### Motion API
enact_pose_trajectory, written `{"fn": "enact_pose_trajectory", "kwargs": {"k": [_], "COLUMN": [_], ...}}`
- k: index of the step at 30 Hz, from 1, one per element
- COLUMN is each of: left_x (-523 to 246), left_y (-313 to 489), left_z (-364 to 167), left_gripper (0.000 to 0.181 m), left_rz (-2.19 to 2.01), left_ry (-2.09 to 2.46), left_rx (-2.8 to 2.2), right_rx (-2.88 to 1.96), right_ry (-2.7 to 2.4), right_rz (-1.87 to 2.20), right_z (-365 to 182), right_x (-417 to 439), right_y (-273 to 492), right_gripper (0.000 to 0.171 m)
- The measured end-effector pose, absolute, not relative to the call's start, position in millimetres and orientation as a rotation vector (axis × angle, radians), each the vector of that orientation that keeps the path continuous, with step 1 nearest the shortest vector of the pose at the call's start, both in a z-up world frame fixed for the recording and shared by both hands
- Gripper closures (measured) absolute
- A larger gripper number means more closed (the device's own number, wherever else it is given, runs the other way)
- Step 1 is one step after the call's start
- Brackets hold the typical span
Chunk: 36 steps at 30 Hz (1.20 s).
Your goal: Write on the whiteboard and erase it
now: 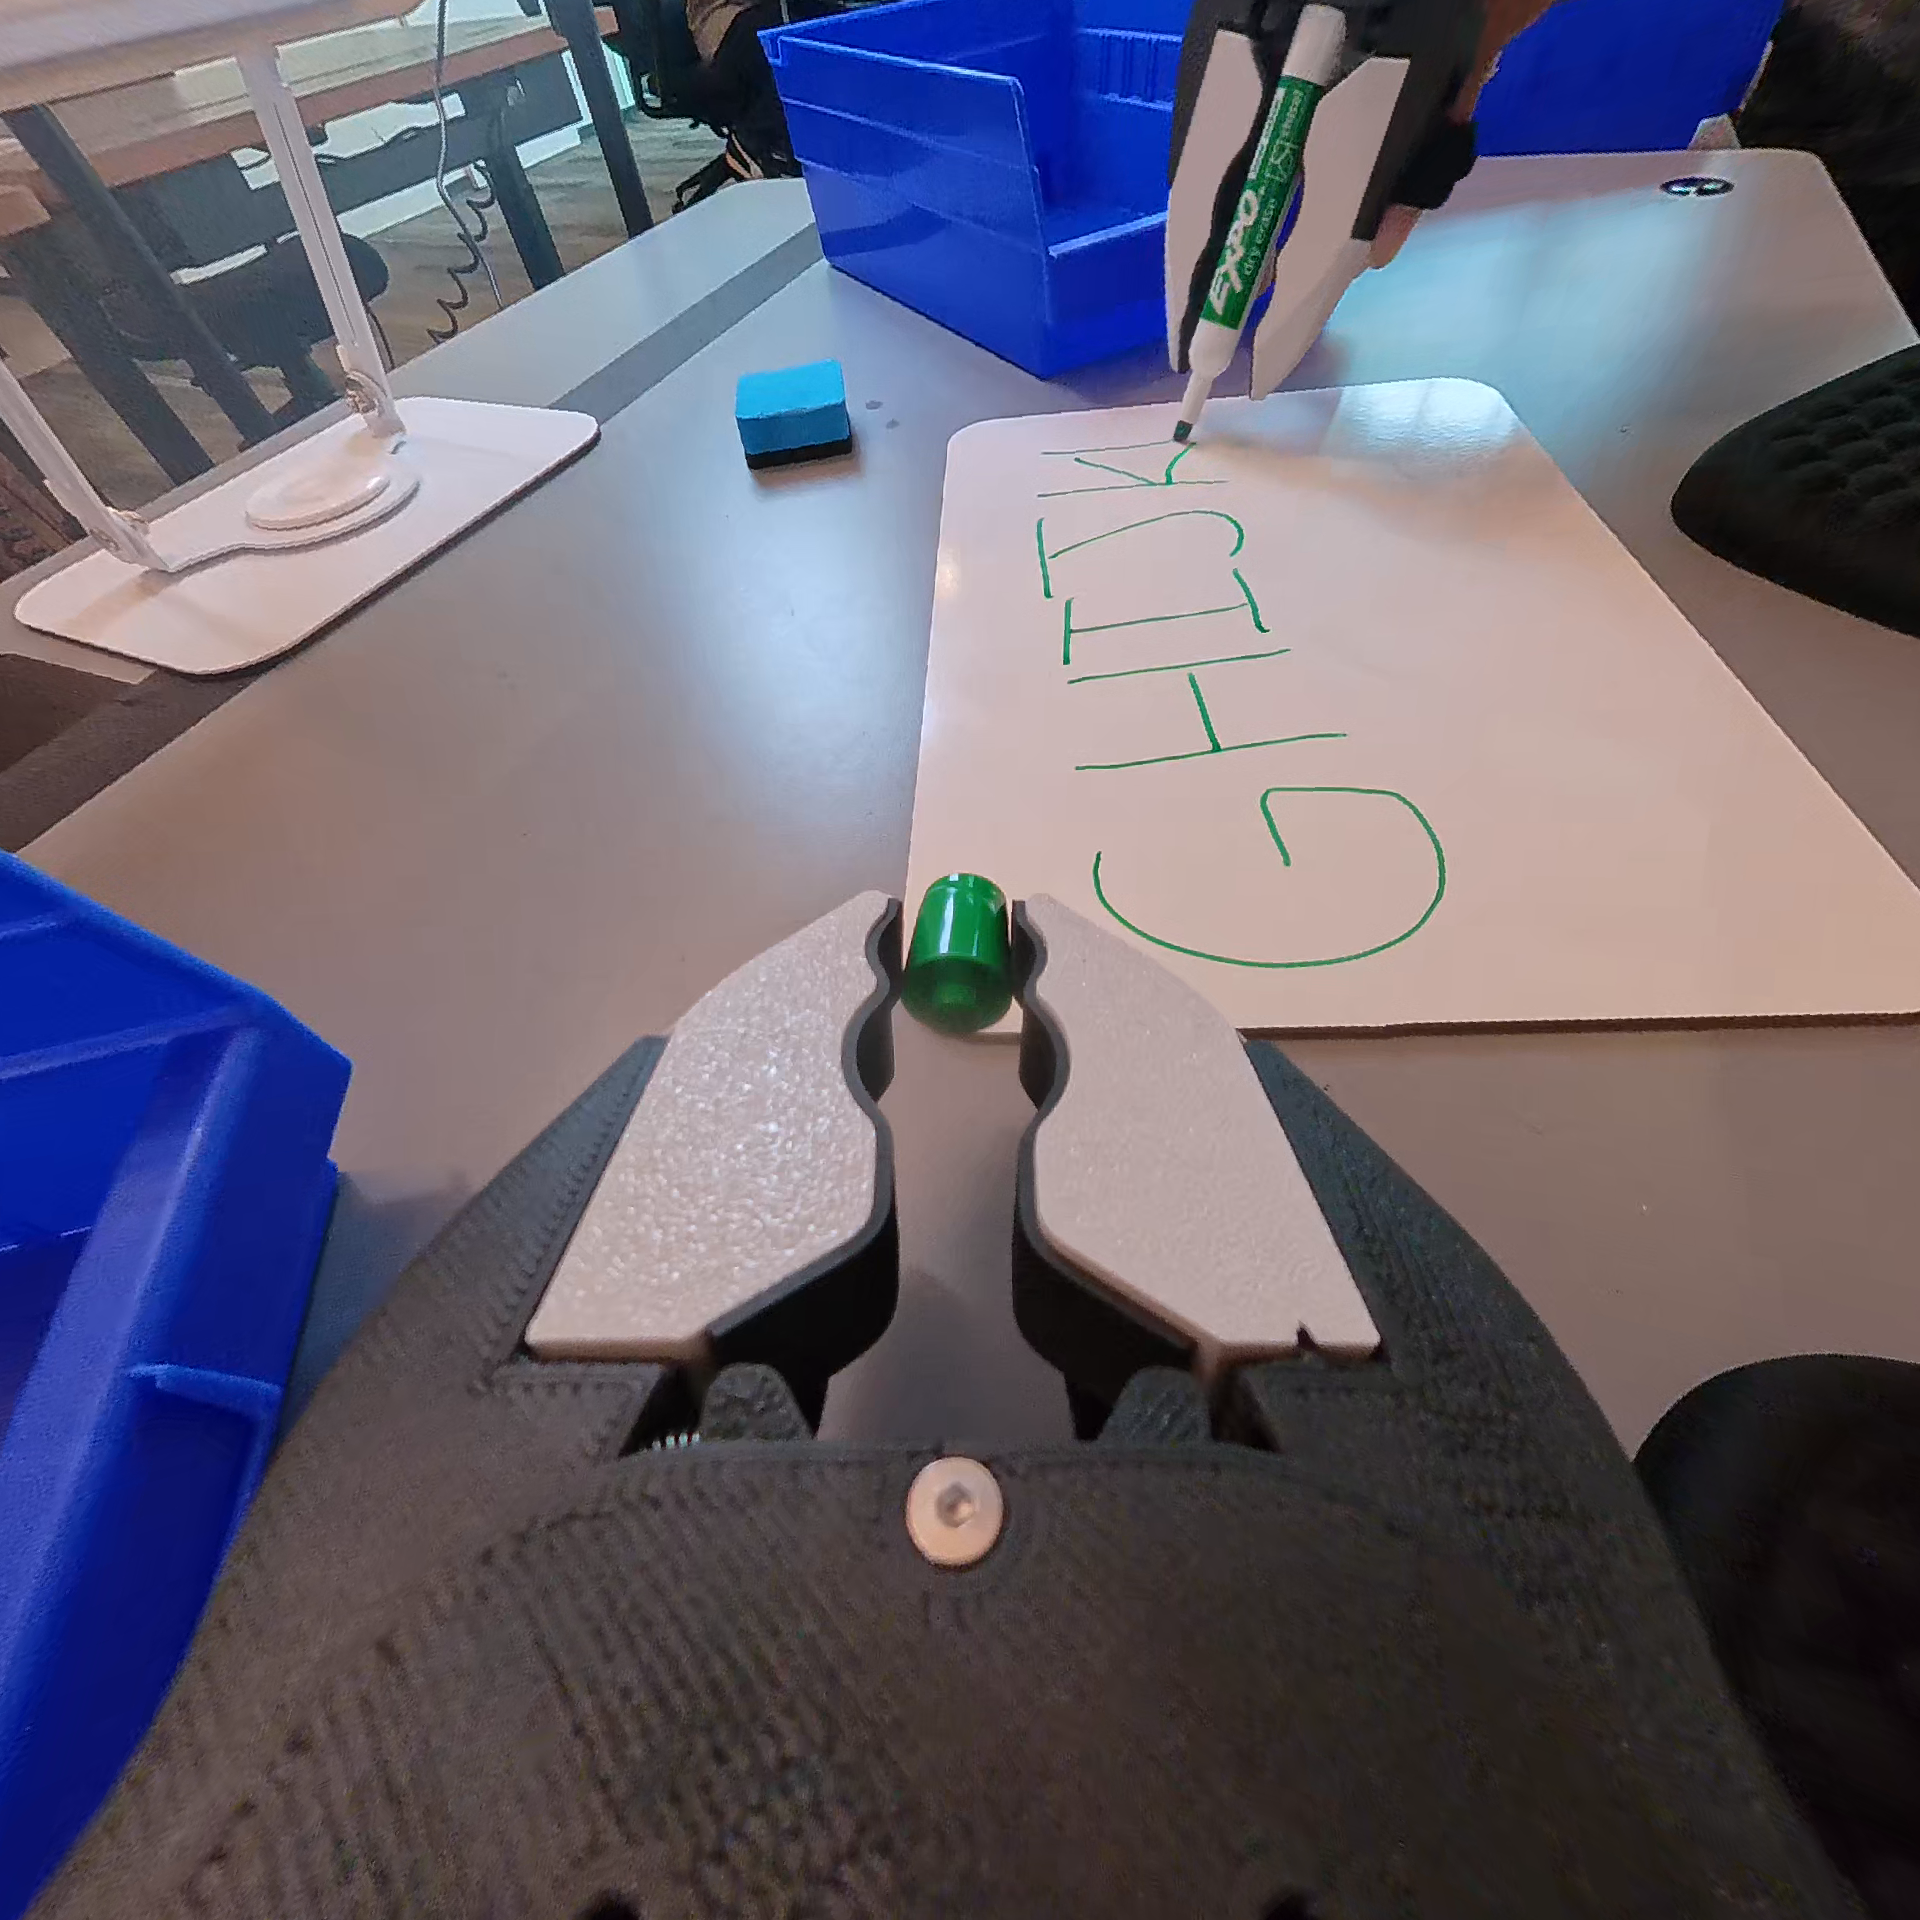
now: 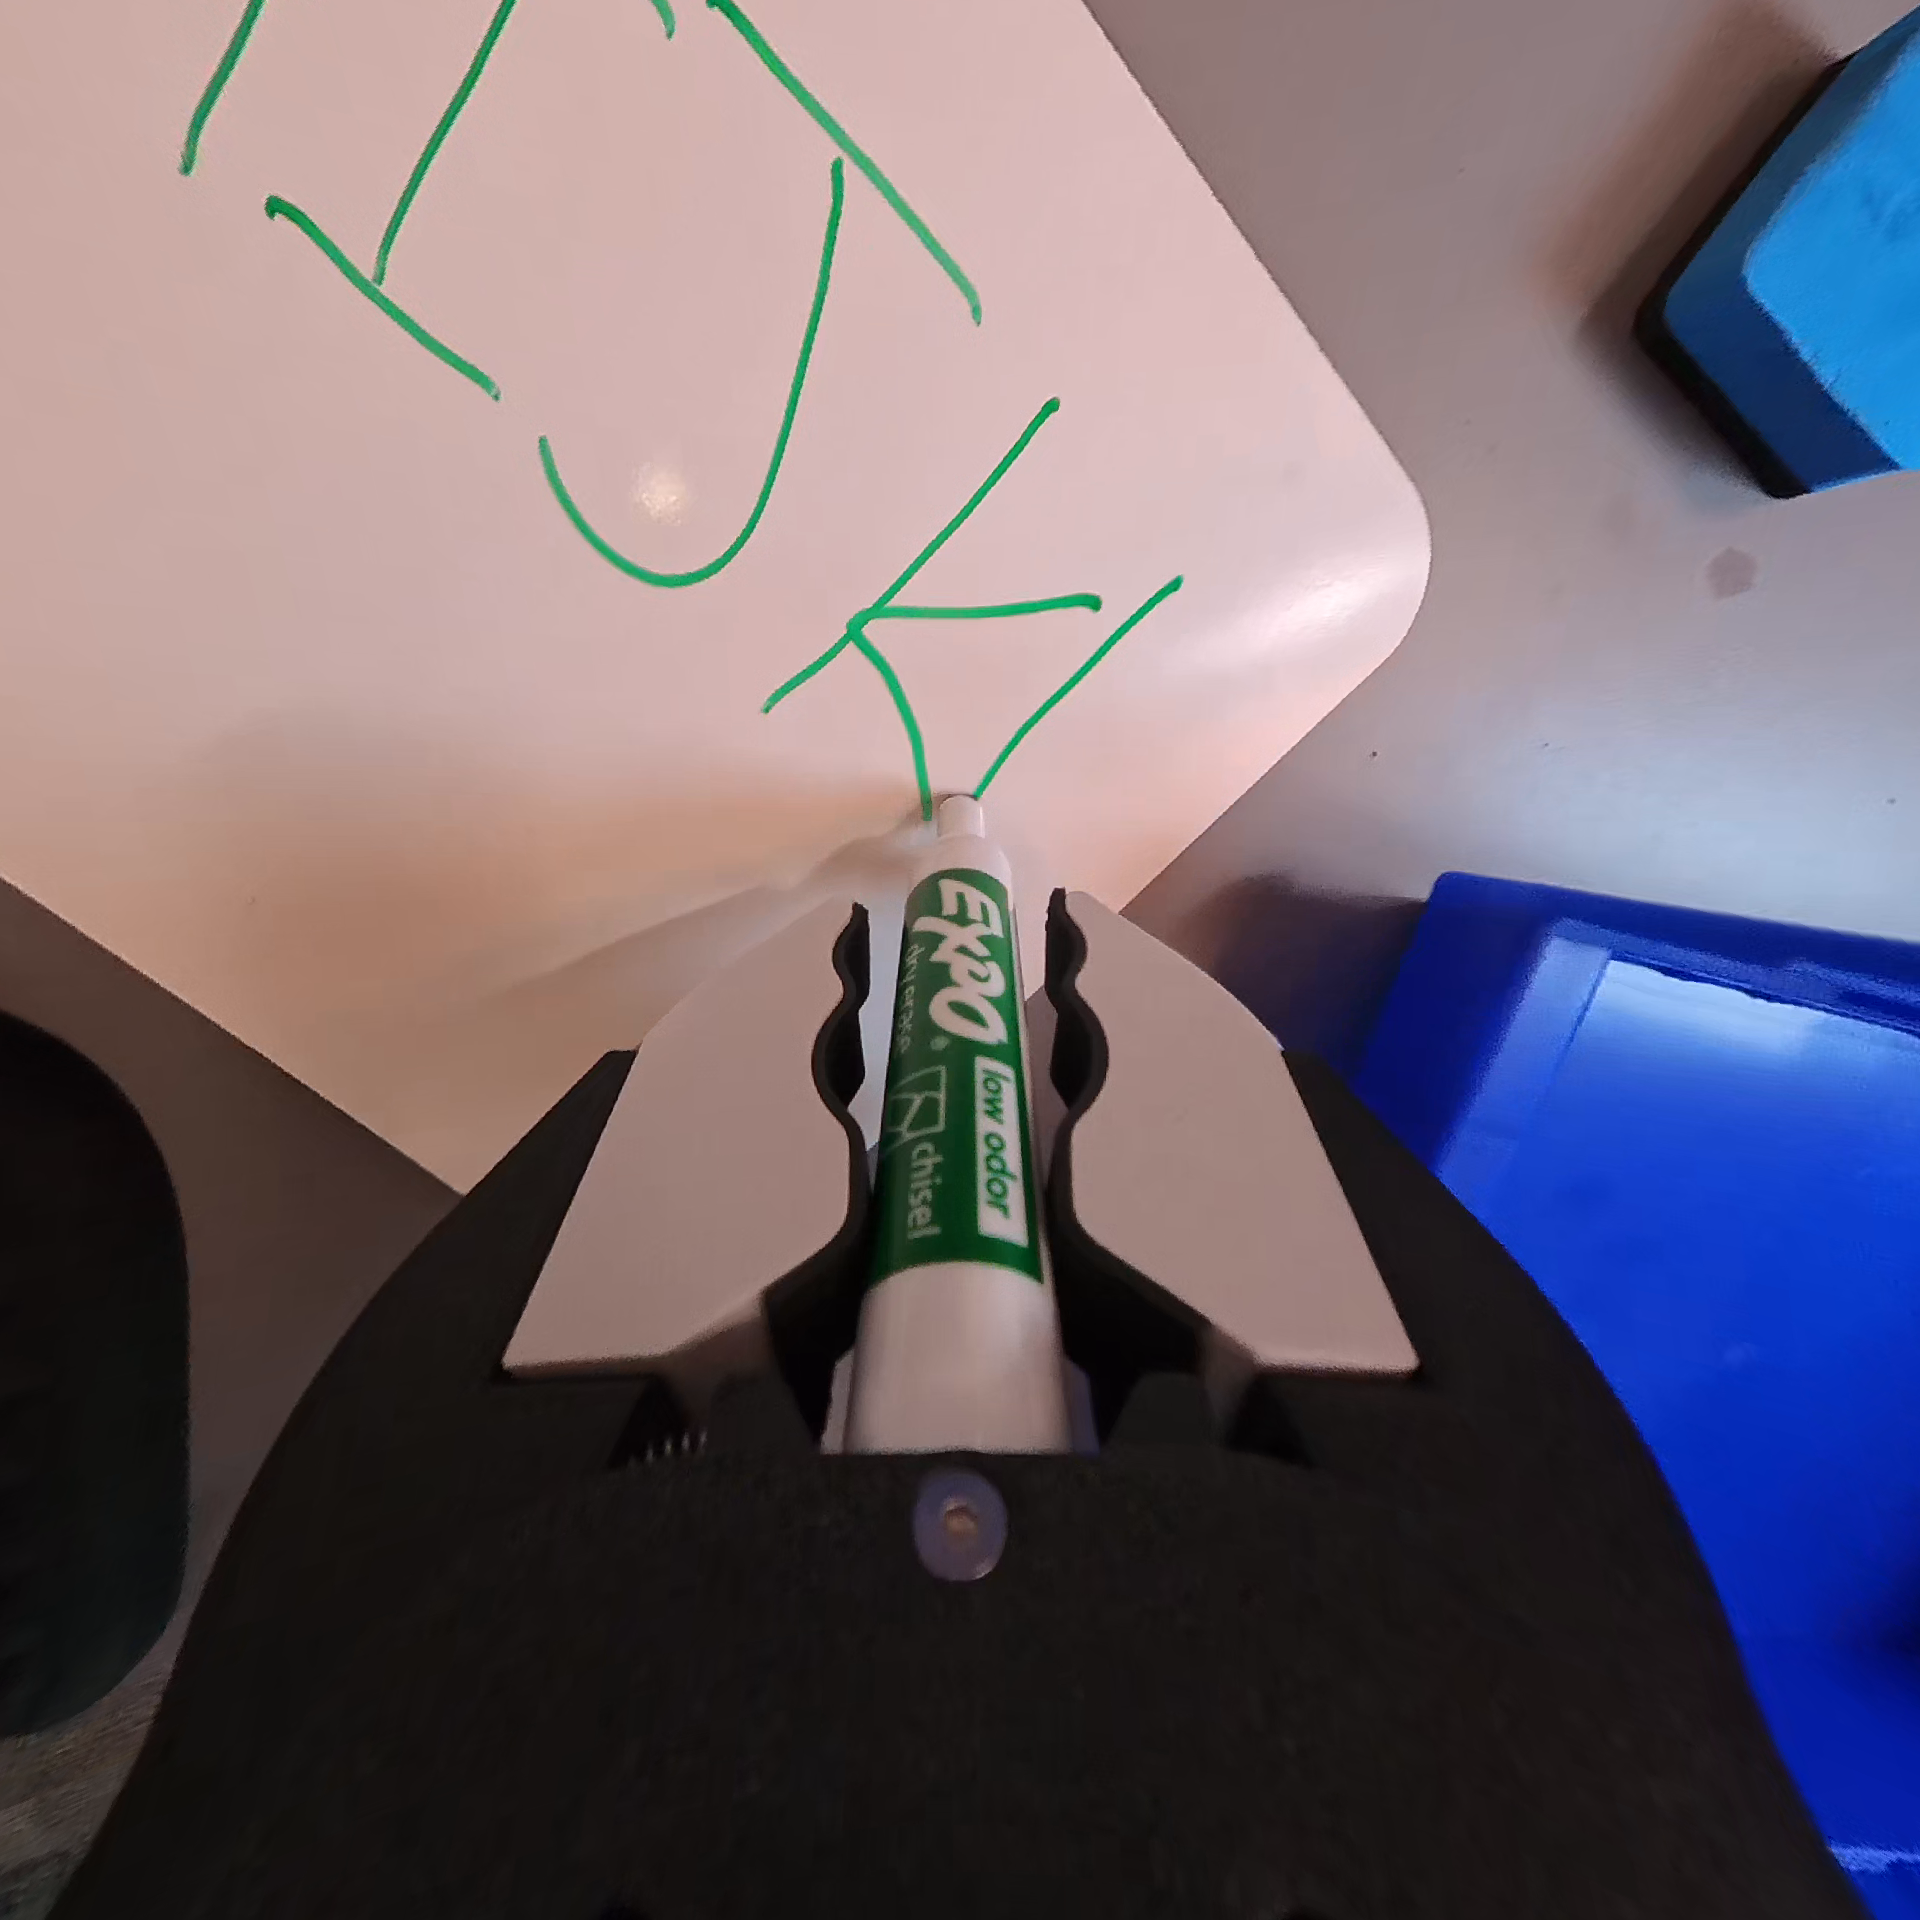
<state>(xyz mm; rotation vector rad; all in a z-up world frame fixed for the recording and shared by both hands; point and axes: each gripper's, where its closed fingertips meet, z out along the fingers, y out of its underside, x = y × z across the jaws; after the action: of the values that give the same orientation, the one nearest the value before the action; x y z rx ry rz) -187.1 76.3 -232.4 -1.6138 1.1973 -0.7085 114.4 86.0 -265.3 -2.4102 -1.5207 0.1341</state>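
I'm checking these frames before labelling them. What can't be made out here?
- Marker tip: in the right wrist view, hidden behind its own nose, so contact with the whiteboard is unconfirmed there.
- Eraser: cut off by the right wrist view's edge.
- Cap: left wrist view doesn't show whether the left gripper pinches it.

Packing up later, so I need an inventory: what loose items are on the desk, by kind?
Whiteboard: 1
Green marker: 1
Green marker cap: 1
Blue eraser: 1
Blue bins: 2
White stand base: 1
Total: 7
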Motion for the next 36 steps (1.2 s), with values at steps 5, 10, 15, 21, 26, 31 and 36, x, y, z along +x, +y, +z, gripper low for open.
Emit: {"fn": "enact_pose_trajectory", "kwargs": {"k": [5,10,15,21,26,31,36], "left_x": [-187,-187,-187,-186,-186,-187,-186], "left_y": [77,77,78,78,78,79,78], "left_z": [-232,-232,-232,-232,-232,-232,-230], "left_gripper": [0.161,0.161,0.162,0.161,0.161,0.162,0.162], "left_rz": [-0.705,-0.705,-0.706,-0.706,-0.707,-0.709,-0.713], "left_ry": [1.196,1.195,1.196,1.195,1.195,1.188,1.189], "left_rx": [-1.614,-1.614,-1.613,-1.613,-1.615,-1.614,-1.599], "right_rx": [-2.413,-2.415,-2.417,-2.449,-2.469,-2.387,-2.104], "right_ry": [-1.514,-1.518,-1.514,-1.469,-1.416,-1.309,-1.16], "right_rz": [0.136,0.135,0.133,0.094,0.082,0.21,0.45], "right_z": [-265,-265,-265,-265,-265,-244,-201], "right_x": [116,116,117,132,146,131,91], "right_y": [84,83,83,89,93,96,83], "right_gripper": [0.138,0.138,0.138,0.138,0.138,0.138,0.138]}}
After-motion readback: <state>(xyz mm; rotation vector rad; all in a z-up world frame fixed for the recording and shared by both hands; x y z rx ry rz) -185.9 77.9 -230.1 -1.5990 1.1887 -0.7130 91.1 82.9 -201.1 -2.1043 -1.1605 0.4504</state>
